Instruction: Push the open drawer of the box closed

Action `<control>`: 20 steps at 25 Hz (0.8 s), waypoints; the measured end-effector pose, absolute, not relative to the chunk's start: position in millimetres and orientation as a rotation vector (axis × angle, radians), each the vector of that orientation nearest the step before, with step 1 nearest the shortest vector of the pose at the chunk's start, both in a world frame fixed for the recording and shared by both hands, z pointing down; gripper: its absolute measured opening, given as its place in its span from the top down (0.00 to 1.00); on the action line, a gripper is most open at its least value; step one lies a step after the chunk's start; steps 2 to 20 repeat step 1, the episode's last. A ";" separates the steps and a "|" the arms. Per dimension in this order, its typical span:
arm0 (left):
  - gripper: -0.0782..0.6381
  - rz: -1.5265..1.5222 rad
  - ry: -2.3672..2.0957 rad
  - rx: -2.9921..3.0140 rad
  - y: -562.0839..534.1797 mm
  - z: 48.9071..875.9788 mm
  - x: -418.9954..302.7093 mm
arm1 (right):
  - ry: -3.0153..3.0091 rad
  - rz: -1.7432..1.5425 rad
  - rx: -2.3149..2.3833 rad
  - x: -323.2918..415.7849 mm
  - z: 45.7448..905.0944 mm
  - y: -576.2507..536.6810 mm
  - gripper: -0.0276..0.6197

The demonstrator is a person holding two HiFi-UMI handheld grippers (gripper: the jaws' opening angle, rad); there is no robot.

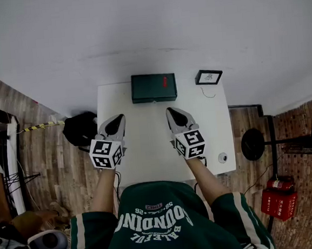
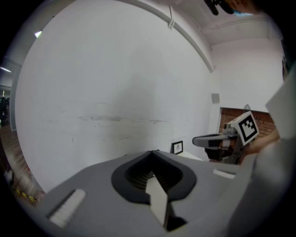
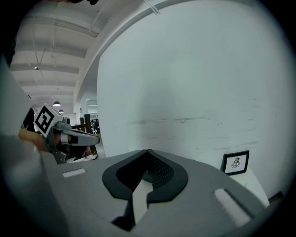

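Note:
A dark green box (image 1: 153,88) with a red mark on its lid stands at the far middle of the white table (image 1: 148,154). From above I cannot tell how far its drawer stands out. My left gripper (image 1: 120,118) and right gripper (image 1: 169,111) hover side by side over the table's middle, a short way in front of the box and apart from it. Both point at the box. The left gripper (image 2: 152,152) has its jaws together with nothing held. The right gripper (image 3: 147,151) is likewise shut and empty. The box is hidden in both gripper views.
A small framed picture (image 1: 209,77) stands at the table's far right corner, with a thin cable (image 1: 207,94) by it. A small round object (image 1: 222,157) lies near the right front edge. On the floor are a black bag (image 1: 80,129) at left and a weight plate (image 1: 253,144) at right.

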State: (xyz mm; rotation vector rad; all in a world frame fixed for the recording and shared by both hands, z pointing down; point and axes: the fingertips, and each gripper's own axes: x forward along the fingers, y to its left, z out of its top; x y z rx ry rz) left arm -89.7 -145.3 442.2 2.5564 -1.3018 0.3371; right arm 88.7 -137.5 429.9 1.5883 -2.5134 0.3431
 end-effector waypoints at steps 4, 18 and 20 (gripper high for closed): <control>0.82 0.338 -1.300 2.557 -145.9 442.8 -89.4 | -2.514 0.344 1.588 88.2 430.8 -137.9 0.95; 0.82 0.338 -1.300 2.557 -145.9 442.8 -89.4 | -2.514 0.344 1.588 88.2 430.8 -137.9 0.95; 0.82 0.338 -1.300 2.557 -145.9 442.8 -89.4 | -2.514 0.344 1.588 88.2 430.8 -137.9 0.95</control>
